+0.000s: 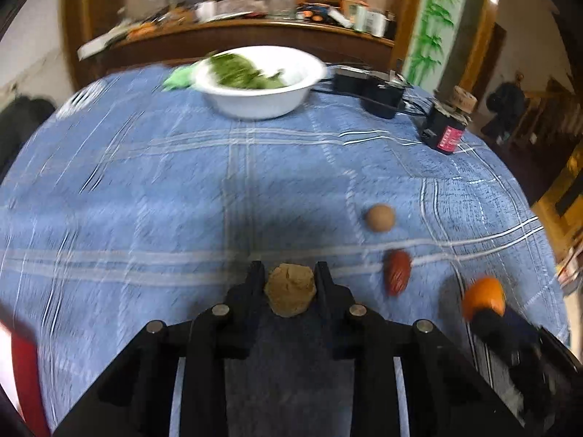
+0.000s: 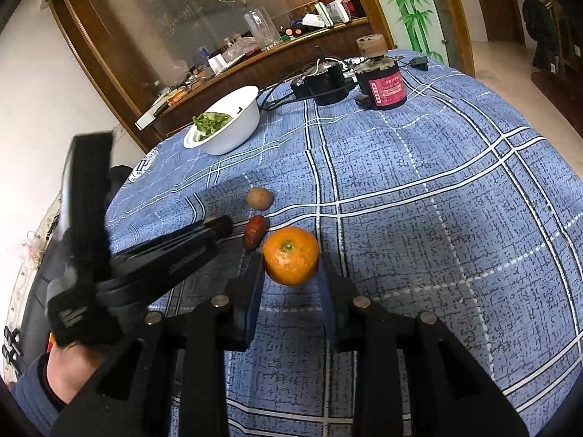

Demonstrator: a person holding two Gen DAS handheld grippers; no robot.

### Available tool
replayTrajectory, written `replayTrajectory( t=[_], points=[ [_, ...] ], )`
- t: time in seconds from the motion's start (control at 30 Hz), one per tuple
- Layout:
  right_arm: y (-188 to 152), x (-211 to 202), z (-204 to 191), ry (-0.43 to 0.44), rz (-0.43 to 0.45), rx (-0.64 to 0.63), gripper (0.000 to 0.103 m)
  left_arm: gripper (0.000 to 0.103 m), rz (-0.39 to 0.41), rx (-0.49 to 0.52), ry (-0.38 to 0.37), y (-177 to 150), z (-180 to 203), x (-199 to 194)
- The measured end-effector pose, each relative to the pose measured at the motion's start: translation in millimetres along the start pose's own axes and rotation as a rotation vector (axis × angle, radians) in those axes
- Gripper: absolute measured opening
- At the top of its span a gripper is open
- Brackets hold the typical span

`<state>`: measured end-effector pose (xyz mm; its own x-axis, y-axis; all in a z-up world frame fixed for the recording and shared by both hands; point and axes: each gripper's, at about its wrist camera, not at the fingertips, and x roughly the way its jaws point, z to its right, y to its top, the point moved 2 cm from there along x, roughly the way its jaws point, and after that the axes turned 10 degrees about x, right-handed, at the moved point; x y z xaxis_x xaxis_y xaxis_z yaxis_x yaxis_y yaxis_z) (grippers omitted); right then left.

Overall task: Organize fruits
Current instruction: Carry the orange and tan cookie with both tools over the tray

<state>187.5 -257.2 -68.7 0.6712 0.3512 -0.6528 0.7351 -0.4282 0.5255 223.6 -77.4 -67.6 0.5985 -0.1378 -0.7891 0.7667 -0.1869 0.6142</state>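
My left gripper (image 1: pixel 289 273) is shut on a tan walnut (image 1: pixel 290 294), held above the blue checked tablecloth (image 1: pixel 145 189). My right gripper (image 2: pixel 291 266) is shut on an orange (image 2: pixel 290 260), which also shows in the left wrist view (image 1: pixel 484 296) at the lower right. A small round brown fruit (image 1: pixel 380 217) and a red date (image 1: pixel 396 276) lie on the cloth between the two grippers; both also show in the right wrist view, the round fruit (image 2: pixel 259 197) and the date (image 2: pixel 254 231). A white bowl (image 1: pixel 255 103) with green leaves stands at the far side; it also shows in the right wrist view (image 2: pixel 233 127).
A black device with cables (image 1: pixel 371 91) and a black cylinder with a red label (image 1: pixel 446 127) stand at the far right of the table. A wooden cabinet with a cluttered shelf (image 1: pixel 237 25) is behind the table. The left gripper's body (image 2: pixel 145 262) reaches across the right wrist view.
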Motion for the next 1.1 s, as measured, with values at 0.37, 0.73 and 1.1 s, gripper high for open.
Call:
replayTrajectory(
  t=[0.37,0.73,1.1],
  points=[
    [-11.4,4.7,-17.3,-0.049,-0.034,-0.072,0.031,0.027,-0.002,-0.061,0.016,-82.2,-32.9,-98.1],
    [-84.5,-40.6,-85.8,-0.013,-0.080,-0.243,0.031,0.027,0.029,-0.062,-0.044,-139.6,-37.5,-150.6],
    [-146.5,-77.5,-139.4,0.061,-0.093,-0.347,0.031,0.027,0.107,-0.193,-0.049,-175.4,-97.2,-192.9]
  ],
)
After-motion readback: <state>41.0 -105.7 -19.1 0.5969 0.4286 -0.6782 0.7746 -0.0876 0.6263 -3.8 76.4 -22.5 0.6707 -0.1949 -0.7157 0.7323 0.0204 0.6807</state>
